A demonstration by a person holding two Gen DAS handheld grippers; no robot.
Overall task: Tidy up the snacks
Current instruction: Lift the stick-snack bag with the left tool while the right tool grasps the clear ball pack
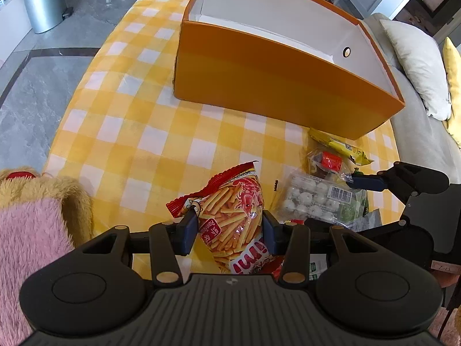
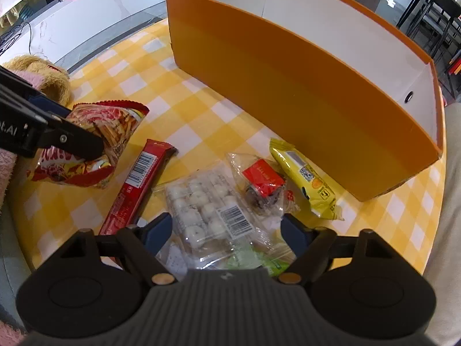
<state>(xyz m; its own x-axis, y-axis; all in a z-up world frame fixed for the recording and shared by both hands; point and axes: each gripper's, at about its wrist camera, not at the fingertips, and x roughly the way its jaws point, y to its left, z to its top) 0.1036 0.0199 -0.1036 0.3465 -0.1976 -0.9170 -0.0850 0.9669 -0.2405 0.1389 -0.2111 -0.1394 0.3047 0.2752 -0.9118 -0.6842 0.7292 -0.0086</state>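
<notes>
My left gripper is shut on a red and yellow bag of prawn sticks and holds it a little above the cloth; the bag also shows in the right wrist view. My right gripper is open, its fingers on either side of a clear tray of white round sweets. That tray also shows in the left wrist view. A long red bar, a clear packet with a red label and a yellow packet lie beside it. An open orange box stands behind them.
A yellow and white checked cloth covers the round table. A plush toy lies at the left edge. A sofa with pillows is to the right. A metal bin stands on the floor.
</notes>
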